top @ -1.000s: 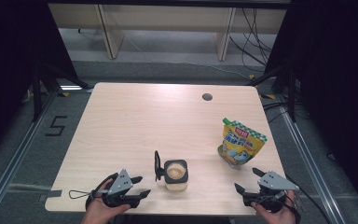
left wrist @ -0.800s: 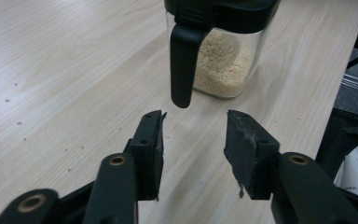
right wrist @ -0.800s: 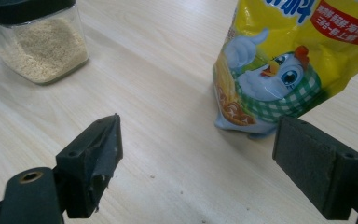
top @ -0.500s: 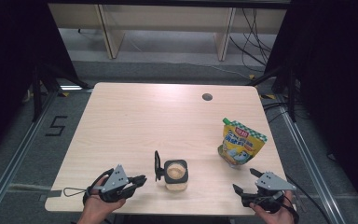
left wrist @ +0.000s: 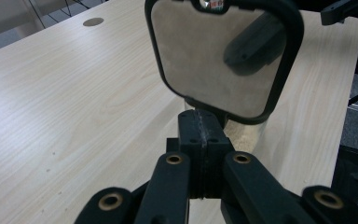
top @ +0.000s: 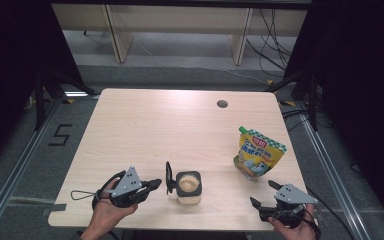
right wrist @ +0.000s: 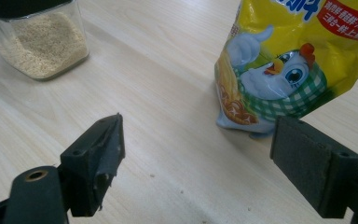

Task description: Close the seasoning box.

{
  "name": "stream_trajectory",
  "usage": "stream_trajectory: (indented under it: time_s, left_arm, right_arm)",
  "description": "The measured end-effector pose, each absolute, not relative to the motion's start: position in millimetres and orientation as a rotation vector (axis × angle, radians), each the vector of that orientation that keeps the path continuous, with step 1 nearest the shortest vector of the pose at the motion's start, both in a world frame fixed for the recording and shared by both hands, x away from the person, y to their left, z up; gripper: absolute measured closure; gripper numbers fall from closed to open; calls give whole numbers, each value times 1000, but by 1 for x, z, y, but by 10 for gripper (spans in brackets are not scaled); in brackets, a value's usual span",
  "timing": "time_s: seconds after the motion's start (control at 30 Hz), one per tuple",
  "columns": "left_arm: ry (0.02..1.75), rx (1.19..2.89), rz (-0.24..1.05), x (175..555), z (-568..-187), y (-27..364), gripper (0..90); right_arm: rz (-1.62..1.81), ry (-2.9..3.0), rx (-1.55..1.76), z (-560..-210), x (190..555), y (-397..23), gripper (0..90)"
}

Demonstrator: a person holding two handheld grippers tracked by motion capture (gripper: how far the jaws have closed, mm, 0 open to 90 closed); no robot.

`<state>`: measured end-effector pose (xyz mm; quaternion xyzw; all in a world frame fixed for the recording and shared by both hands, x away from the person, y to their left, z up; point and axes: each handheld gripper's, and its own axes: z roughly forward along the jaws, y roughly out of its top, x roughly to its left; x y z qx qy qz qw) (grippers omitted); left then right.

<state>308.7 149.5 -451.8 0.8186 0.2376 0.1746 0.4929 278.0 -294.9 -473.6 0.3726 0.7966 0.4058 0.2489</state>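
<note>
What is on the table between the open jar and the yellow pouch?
Nothing: in the high view, only bare table lies between the jar and the pouch.

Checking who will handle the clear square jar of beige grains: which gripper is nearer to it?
Left. The left gripper is shut right beside the clear square jar; the right gripper sits open, well off.

This looks like a lab recording bay: a bare wooden desk (top: 180, 125) with a cable hole (top: 222, 104) stands between black curtains (top: 350, 75), with metal floor rails (top: 10, 175), a taped "5" floor marking (top: 60, 135) and loose cables (top: 270, 45) behind.
</note>
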Motion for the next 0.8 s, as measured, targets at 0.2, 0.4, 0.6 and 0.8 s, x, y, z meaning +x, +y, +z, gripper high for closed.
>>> stream_trajectory:
  time_s: [0.2, 0.4, 0.6, 0.8]
  left_arm:
    - [571, 1980, 401, 310, -448, 141, 894]
    - [547, 1993, 433, 312, -442, 136, 894]
    - [548, 1985, 446, 313, -435, 135, 894]
    - [541, 1990, 444, 315, -433, 128, 894]
  right_arm:
    - [1110, 2168, 993, -473, 279, -296, 193]
    - [1103, 2172, 981, -473, 279, -296, 194]
    - [1111, 2163, 1013, -473, 277, -295, 196]
    - [1100, 2168, 956, -473, 280, -295, 196]
